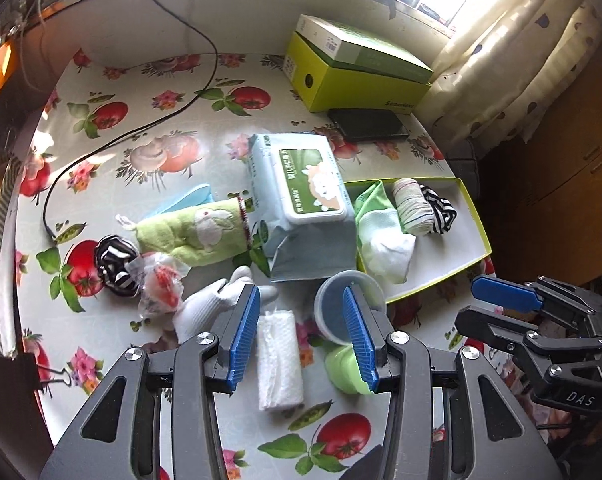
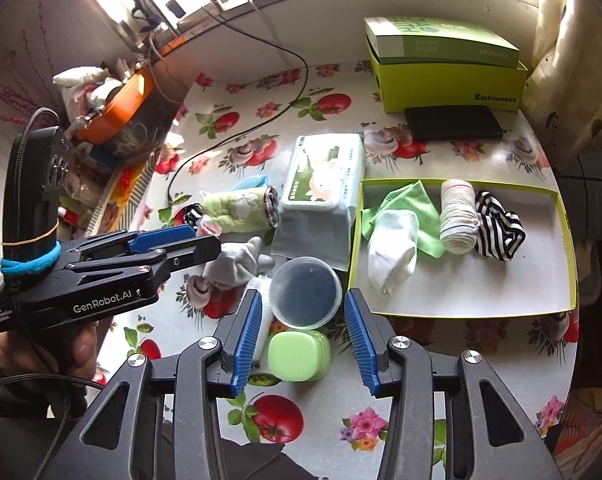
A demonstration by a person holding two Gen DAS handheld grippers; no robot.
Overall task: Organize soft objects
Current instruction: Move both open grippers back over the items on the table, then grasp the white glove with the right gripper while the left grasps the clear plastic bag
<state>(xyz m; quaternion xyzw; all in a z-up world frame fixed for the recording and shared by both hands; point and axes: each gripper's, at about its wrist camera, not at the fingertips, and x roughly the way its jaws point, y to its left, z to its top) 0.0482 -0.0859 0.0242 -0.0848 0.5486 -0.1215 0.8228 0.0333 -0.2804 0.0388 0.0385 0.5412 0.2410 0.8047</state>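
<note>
A shallow yellow-green tray [image 1: 475,216] [image 2: 559,216] holds a white sock [image 2: 393,258], a green cloth [image 2: 411,200], a rolled striped sock [image 2: 457,220] and a black-and-white striped sock [image 2: 499,230]. Loose on the table lie a rolled white cloth [image 1: 280,360], a white glove [image 1: 209,306] [image 2: 237,264], a green rabbit towel [image 1: 197,232] [image 2: 237,208] and another striped sock [image 1: 113,264]. My left gripper [image 1: 301,340] is open above the rolled white cloth. My right gripper [image 2: 301,332] is open above a round plastic container [image 2: 305,292] and a green box [image 2: 299,354].
A wet-wipes pack [image 1: 301,200] [image 2: 323,188] lies beside the tray. A green shoebox [image 1: 353,76] [image 2: 449,76] and a black case [image 1: 367,124] stand at the back. A black cable [image 1: 101,148] crosses the floral tablecloth. A wrapped packet [image 1: 159,284] lies by the glove.
</note>
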